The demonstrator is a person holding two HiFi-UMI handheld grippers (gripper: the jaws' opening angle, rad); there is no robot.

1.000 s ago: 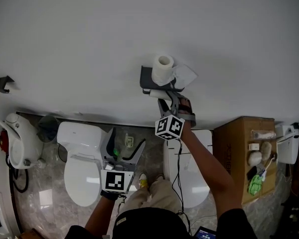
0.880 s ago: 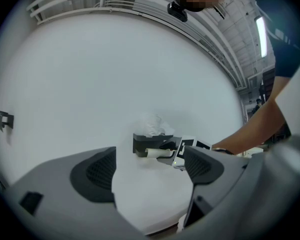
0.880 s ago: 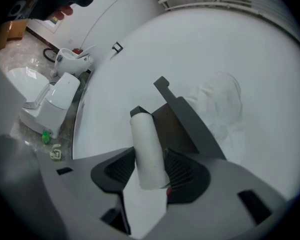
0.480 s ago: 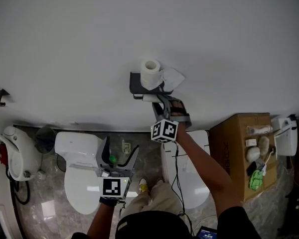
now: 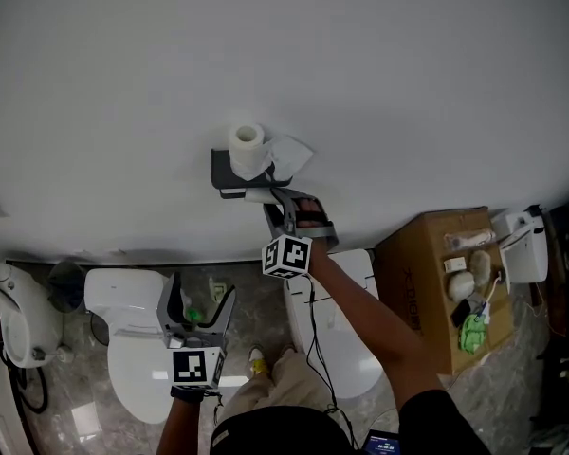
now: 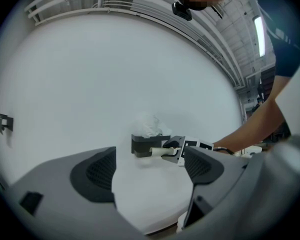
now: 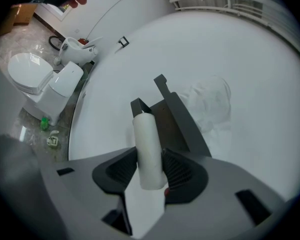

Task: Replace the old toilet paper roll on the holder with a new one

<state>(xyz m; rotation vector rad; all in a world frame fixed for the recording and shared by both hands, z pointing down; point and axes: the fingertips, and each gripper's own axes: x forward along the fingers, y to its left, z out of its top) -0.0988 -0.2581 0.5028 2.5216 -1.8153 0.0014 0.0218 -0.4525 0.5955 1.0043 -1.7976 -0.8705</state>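
1. The right gripper (image 7: 150,171) is clamped on the old tube (image 7: 147,144), a bare, pale core. Its jaws have just been closing, and the pads now press both sides of the tube near its nearer end.
2. From those jaws the tube runs straight ahead. Its far end meets the bracket arm of the dark holder (image 7: 177,116) on the wall (image 5: 379,74).
3. The new roll (image 5: 247,150) stands upright on the holder's top shelf, just above and beyond the right gripper's tips. A loose sheet (image 5: 292,154) trails off its side.
4. The left gripper (image 6: 150,166) hangs low and well apart from the right one, pointing level at the wall. Its jaws are wide with nothing between them, and the holder is far ahead of them.
5. Handling, as a judgement: the tube looks light and thin-walled, stiff along its length but easy to crush. A modest squeeze near mid-length should be enough, and it will likely slide free along its own axis.
6. The new roll is likely soft, light and bulky. It is best taken across its outer layers with wide jaws, or by the core's rim, because a hard pinch would dent it. The loose sheet could snag or unwind — keep it clear of the bracket.
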